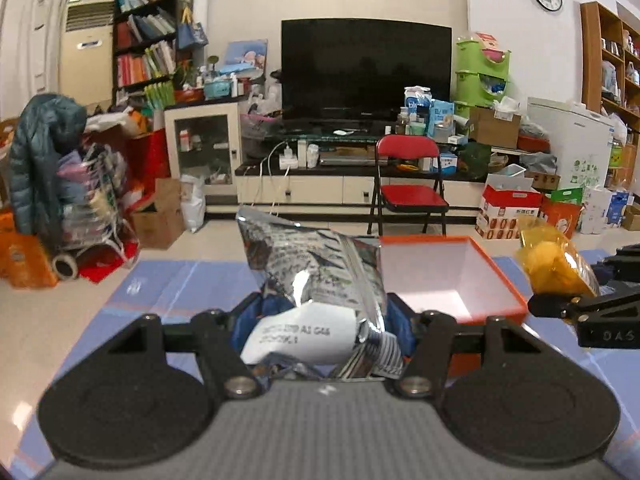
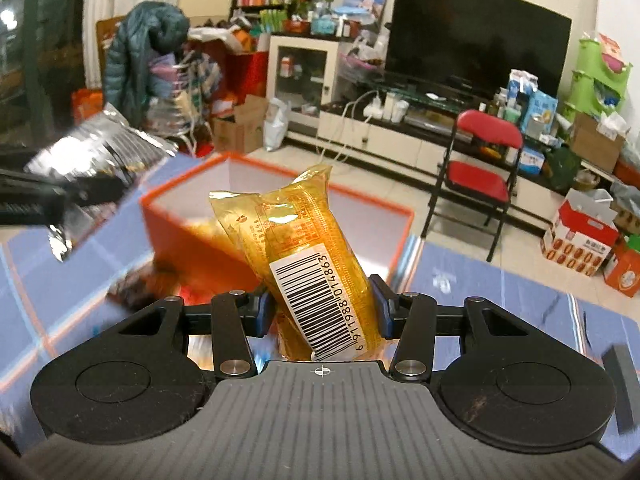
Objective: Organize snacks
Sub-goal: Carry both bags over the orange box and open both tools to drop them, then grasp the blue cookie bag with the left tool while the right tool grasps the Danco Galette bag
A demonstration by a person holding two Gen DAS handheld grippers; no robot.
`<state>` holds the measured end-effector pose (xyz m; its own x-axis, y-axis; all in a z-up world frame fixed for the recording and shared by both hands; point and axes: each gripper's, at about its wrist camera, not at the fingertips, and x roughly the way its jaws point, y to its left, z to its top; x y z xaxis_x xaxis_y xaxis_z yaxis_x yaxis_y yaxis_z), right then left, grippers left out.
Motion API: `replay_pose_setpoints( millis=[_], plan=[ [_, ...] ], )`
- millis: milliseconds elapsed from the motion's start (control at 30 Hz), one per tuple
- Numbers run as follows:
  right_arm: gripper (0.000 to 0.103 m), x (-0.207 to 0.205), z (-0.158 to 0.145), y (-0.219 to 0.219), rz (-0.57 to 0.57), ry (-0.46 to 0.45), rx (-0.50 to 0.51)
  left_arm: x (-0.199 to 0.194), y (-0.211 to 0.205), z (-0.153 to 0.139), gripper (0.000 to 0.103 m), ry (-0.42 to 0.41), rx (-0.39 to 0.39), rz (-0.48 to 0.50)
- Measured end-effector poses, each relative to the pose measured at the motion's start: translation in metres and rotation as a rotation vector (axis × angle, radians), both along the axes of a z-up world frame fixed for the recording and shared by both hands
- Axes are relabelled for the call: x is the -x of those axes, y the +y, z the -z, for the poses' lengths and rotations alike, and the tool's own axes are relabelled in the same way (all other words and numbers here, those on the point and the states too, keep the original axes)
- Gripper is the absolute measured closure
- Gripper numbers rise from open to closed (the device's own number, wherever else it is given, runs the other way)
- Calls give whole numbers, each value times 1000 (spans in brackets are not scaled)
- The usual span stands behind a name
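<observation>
Snacks over the box

Left gripper pinches silver bag, frame centre. Right gripper pinches yellow pack. Orange box sits behind both. Advice: centre each above the opening, lower, then release.

A silver foil snack bag printed with dense dark text and a white label patch is seen, along with a translucent golden-yellow packet carrying a white barcode panel with black bars. The box is coloured orange outside and white inside. The table covering is shown as pale blue, crossed by thin orange and white lines. Black gripper bodies with blue pads are visible.
</observation>
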<state>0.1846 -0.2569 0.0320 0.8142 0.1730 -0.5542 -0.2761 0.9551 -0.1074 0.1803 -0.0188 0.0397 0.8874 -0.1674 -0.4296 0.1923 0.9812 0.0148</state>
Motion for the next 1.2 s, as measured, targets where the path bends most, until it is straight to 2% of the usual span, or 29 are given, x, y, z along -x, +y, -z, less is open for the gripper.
replay_pose_setpoints(
  millis=[133, 300, 333, 367, 433, 467, 500, 533, 567, 700, 767, 867, 967, 1033, 1100, 1133, 1200],
  plan=[
    [71, -50, -1, 10, 18, 26, 2, -56, 0, 3, 39, 51, 52, 28],
    [71, -102, 8, 22, 43, 56, 50, -104, -7, 16, 39, 112, 45, 28],
    [71, -110, 10, 24, 51, 64, 65, -111, -7, 20, 36, 121, 42, 17],
    [70, -117, 13, 25, 61, 77, 77, -117, -8, 23, 27, 128, 36, 10],
    [58, -127, 18, 25, 78, 110, 72, -123, -10, 27, 24, 136, 4, 9],
    [35, -128, 17, 26, 91, 102, 69, -123, -10, 27, 20, 135, -11, 13],
    [25, -124, 15, 26, 106, 80, 73, -121, -7, 25, 16, 130, -16, 15],
    [26, -115, 10, 25, 114, 41, 73, -115, -3, 21, 3, 113, -9, 18],
    [28, -104, 5, 22, 113, 18, 64, -104, 4, 16, 1, 84, 9, 21],
    [26, -39, -9, 16, 100, -72, 58, -53, 30, 1, 1, 10, 47, 66],
    [25, 0, -4, 10, 106, -99, 52, -24, 45, 1, 1, -6, 71, 88],
    [24, 57, 15, -8, 168, -107, -4, 17, 61, 17, 1, 2, 80, 132],
    [23, 98, 39, -24, 223, -82, -64, 46, 62, 47, 1, 40, 20, 170],
    [23, 113, 52, -32, 255, -80, -87, 56, 56, 67, 1, 38, -52, 202],
    [21, 114, 63, -38, 270, -69, -58, 60, 47, 86, 1, 41, -150, 230],
    [21, 112, 68, -40, 270, -68, -32, 60, 44, 93, 1, 42, -175, 241],
    [18, 105, 73, -48, 272, -70, -8, 60, 48, 102, 1, 58, -154, 261]
  ],
)
